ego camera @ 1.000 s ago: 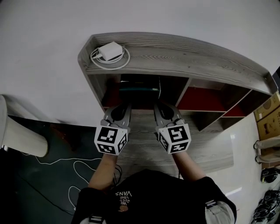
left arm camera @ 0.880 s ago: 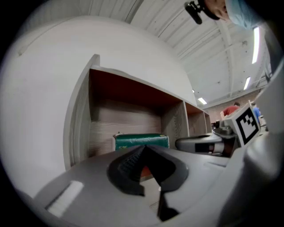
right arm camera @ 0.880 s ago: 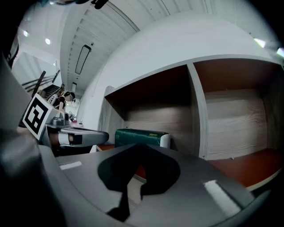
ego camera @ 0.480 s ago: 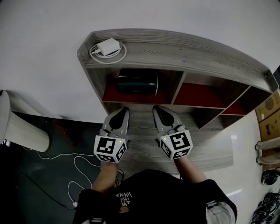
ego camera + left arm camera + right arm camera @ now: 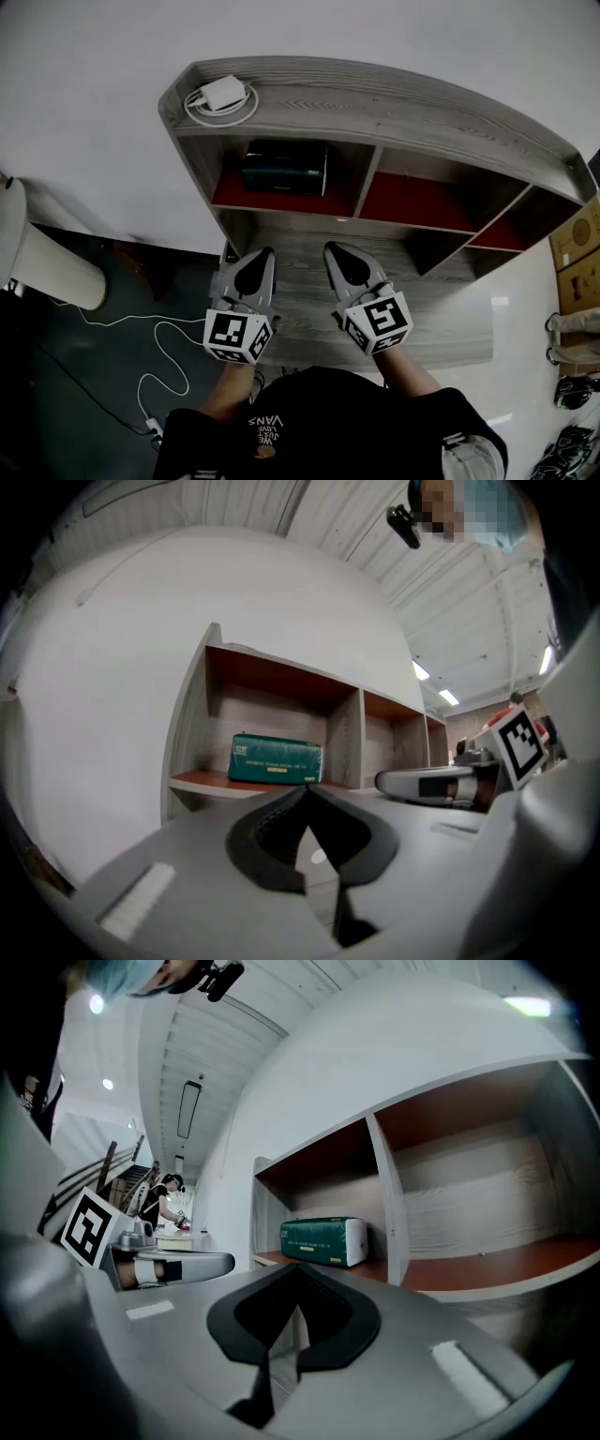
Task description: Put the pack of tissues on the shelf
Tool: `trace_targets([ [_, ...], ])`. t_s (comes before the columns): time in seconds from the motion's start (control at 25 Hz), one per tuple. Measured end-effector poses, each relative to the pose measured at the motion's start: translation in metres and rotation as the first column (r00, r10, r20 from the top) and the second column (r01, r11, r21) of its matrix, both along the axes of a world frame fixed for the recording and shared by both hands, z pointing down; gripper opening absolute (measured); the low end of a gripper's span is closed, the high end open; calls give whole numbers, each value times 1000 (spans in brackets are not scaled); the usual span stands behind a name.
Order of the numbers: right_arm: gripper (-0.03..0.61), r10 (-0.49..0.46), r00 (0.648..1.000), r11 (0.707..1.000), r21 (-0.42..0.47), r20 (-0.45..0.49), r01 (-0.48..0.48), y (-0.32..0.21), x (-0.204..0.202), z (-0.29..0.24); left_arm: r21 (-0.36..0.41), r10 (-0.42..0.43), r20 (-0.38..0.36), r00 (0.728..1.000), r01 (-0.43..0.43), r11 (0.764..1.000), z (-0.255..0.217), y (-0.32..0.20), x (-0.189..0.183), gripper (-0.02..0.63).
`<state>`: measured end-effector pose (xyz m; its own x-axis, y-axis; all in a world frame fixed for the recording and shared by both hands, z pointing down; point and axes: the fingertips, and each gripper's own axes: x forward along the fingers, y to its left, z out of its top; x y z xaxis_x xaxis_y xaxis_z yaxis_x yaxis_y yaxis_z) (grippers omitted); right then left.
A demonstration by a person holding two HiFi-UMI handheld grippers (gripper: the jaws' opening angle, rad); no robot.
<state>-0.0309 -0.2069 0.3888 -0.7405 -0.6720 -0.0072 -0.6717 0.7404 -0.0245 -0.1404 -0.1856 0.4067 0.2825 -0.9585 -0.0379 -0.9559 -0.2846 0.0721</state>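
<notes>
Tissue pack (image 5: 285,167) shelved, beyond hand-held grippers (image 5: 265,251) (image 5: 330,247)

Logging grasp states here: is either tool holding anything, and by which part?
Nothing is held. The left tool and right tool are shut and empty; the pack of tissues lies on the shelf, apart from both.

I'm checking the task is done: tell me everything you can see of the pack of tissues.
The pack of tissues is a dark green, soft-looking block with a white end and pale print on its long side. It lies flat in the leftmost red-floored compartment of the shelf, long side outward. Nothing else touches it.
</notes>
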Motion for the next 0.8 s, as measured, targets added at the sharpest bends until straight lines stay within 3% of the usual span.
trace_targets([
  [0.36,5,-95,995,995,-40,-20,94,32,30,17,-9,-50,-27,998,50,999,10,39,31,52],
  [0.8,5,-163,984,981,-114,-71,154,64,63,50,-92,-93,-66,993,87,992,44,81,76,52],
])
